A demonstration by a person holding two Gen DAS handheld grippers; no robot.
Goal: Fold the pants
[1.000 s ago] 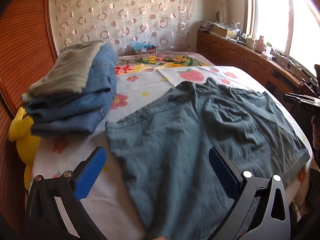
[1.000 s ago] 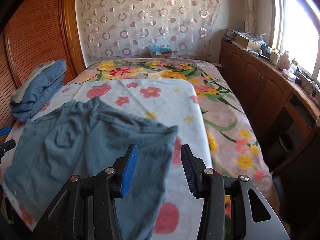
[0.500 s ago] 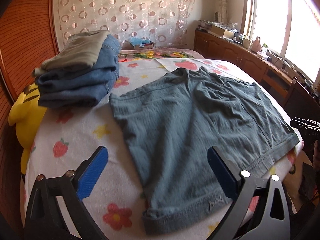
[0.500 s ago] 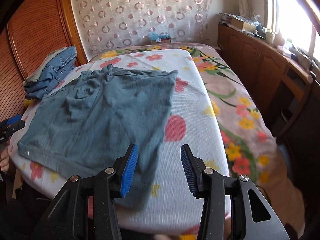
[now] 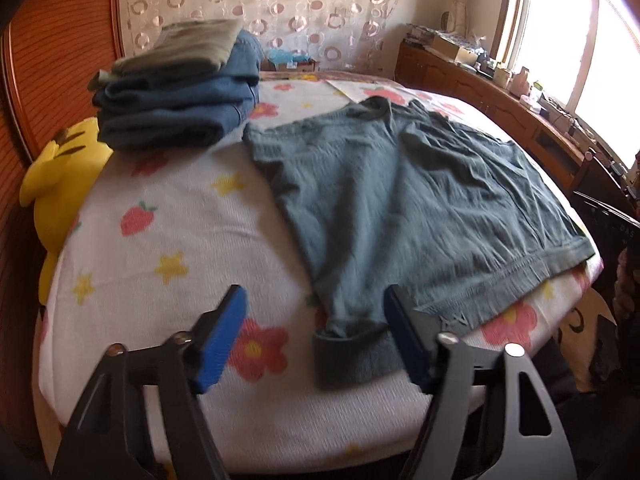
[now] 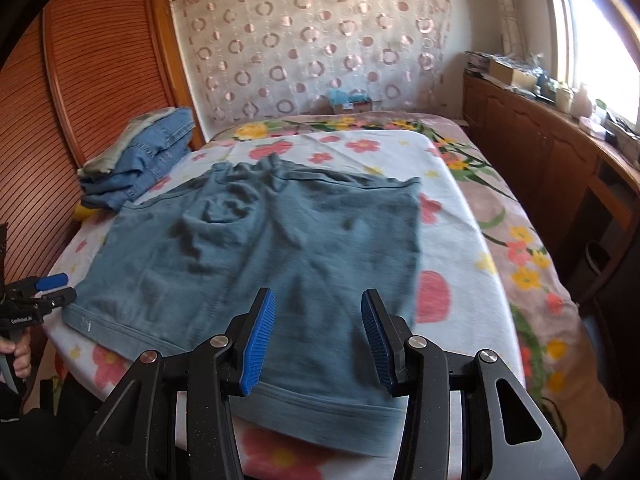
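Note:
A pair of blue-grey shorts lies spread flat on the floral bed cover, waistband far, leg hems near the bed's front edge; it shows in the right wrist view too. My left gripper is open and empty, above the left leg hem at the bed's near edge. My right gripper is open and empty, just above the right leg hem. The left gripper also appears at the far left of the right wrist view.
A stack of folded jeans and trousers sits at the bed's far left corner, also seen in the right wrist view. A yellow plush toy lies beside the bed. A wooden cabinet runs along the right wall.
Both grippers have pulled back toward the near edge of the bed, so the leg hems now lie between the fingers. The left gripper's opening has narrowed a little. The shorts have not moved.

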